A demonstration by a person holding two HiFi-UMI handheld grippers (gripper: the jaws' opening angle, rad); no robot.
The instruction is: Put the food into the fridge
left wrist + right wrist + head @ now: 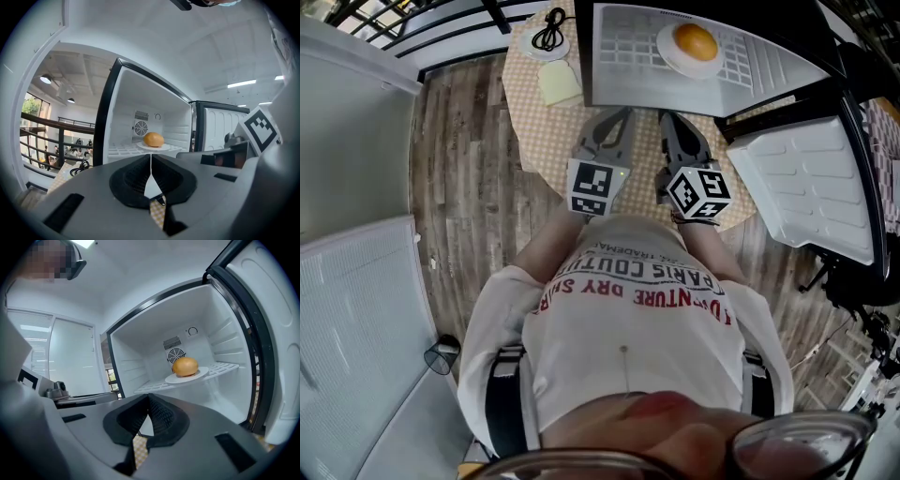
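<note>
An orange-brown bun [696, 41] lies on a white plate [667, 54], and the plate stands on the wire shelf [623, 47] inside the open fridge. Both gripper views show the bun [153, 139] [185, 366] on its plate [165, 147] [199, 374] deep in the white compartment. My left gripper [619, 114] and right gripper [668, 117] are side by side over the checkered table, close to my body and short of the fridge opening. Seen along their jaws, the left gripper [151, 157] and the right gripper [149, 397] are both shut, with nothing held.
The fridge door [811, 187] stands swung open to the right. On the checkered table [534, 127] lie a white disc with a black cable [546, 37] and a pale yellow pad [560, 84]. Grey cabinets [356, 309] line the left, with a small dark cup [442, 356] on the wooden floor.
</note>
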